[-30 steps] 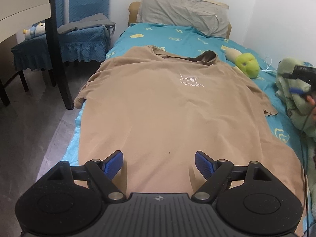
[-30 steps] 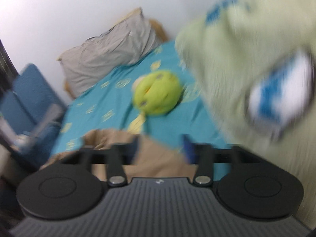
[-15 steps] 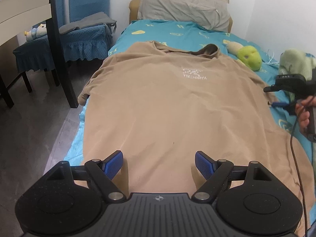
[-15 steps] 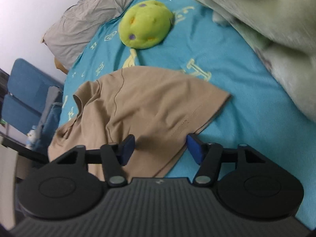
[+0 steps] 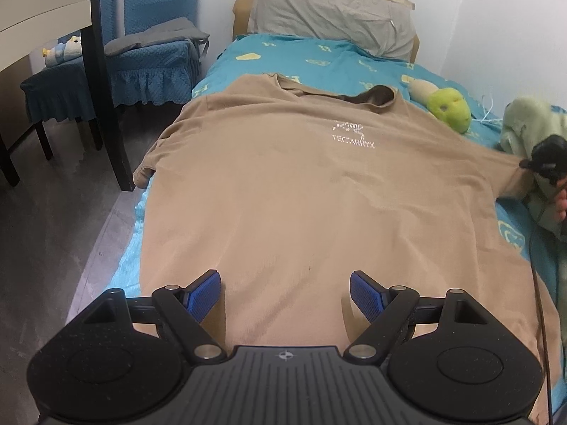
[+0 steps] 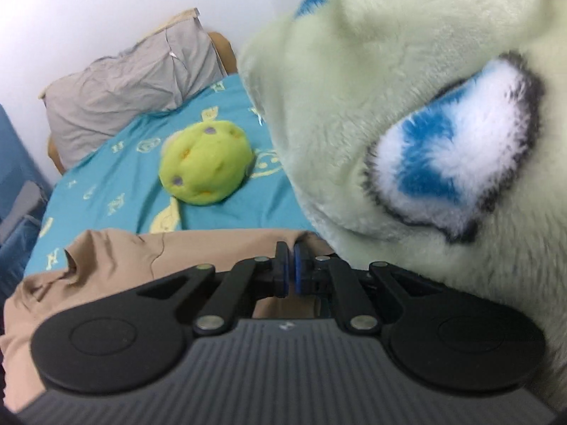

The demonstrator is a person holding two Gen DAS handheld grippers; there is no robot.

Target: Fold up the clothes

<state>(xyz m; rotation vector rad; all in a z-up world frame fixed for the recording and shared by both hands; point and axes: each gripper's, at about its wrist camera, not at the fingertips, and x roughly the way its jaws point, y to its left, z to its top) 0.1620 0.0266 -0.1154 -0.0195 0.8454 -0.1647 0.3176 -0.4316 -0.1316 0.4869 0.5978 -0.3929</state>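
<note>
A: Where is the shirt?

B: Spread flat on the bed, filling the middle of the left wrist view, collar toward the top of the frame and the white logo just below it. One sleeve hangs off the bed's edge at mid left; the other runs to the right edge of the frame.

A: And the left gripper?

B: At the bottom centre of that view, over the hem. Its blue pads stand wide apart with nothing between them; the shirt lies under the gap.

A: The right gripper?

B: In its own view its pads are pressed together at lower centre, pinching the shirt's sleeve edge. From the left wrist view it sits at the far right, the sleeve pulled taut toward it, a hand partly cut off by the frame edge.

A: What else is there?

B: A pale green plush with a blue and white patch fills the right of the right wrist view, touching the gripper. A yellow-green toy lies at centre left, a grey pillow at upper left. Blue chairs stand at the upper left of the left wrist view.
</note>
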